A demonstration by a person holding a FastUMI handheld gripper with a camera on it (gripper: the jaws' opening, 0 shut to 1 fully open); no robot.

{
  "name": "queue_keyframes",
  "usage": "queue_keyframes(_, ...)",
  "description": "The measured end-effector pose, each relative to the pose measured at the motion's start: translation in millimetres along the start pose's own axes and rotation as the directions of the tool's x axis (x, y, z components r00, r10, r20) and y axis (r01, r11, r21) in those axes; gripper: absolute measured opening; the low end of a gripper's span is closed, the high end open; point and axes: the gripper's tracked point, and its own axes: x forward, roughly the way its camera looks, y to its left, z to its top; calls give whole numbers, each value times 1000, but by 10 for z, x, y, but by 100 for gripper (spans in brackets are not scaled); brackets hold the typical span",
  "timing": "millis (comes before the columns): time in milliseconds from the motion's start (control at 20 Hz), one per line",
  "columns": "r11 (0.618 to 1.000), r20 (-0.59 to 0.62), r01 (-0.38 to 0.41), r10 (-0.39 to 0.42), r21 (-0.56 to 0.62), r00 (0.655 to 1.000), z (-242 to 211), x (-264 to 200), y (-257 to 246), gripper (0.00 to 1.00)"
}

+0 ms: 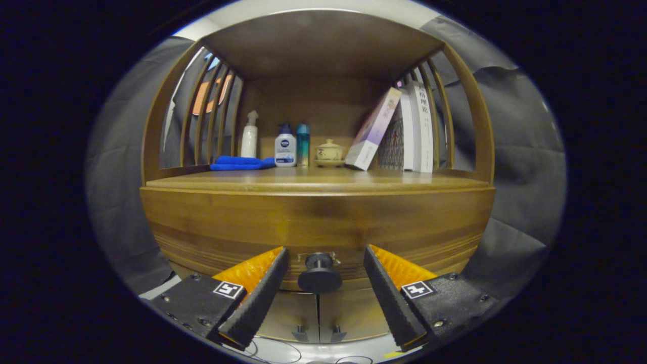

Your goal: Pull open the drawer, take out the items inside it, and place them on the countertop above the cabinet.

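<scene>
A wooden cabinet faces me, its drawer front [318, 225] closed under the countertop [313, 179]. A dark round knob [319, 275] sticks out of the drawer front. My gripper [323, 258] is open, and the knob sits between the two fingers, near their tips, with a gap on each side. Neither finger touches the knob. The inside of the drawer is hidden.
On the countertop stand a blue cloth [241, 163], a white spray bottle [249, 135], two more bottles [285, 146], a small lidded pot [329, 150] and leaning books [399, 132]. Slatted wooden sides enclose the shelf. Two lower cabinet doors [318, 316] sit beneath the drawer.
</scene>
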Motion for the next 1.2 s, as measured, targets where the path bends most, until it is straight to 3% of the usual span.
queue_keyframes(100, 1000, 10, -21, 21, -1, 1000, 1, 30, 106, 96)
queue_keyframes(200, 1000, 10, -14, 15, -14, 1000, -46, 33, 131, 87)
queue_keyframes(500, 1000, -25, -26, 26, 5, 999, -81, -6, 69, 48)
queue_keyframes(850, 999, -54, -28, 27, -17, 998, -79, -63, 60, 39)
queue_keyframes(1200, 1000, -54, -28, 28, -3, 998, -154, -429, 60, 38)
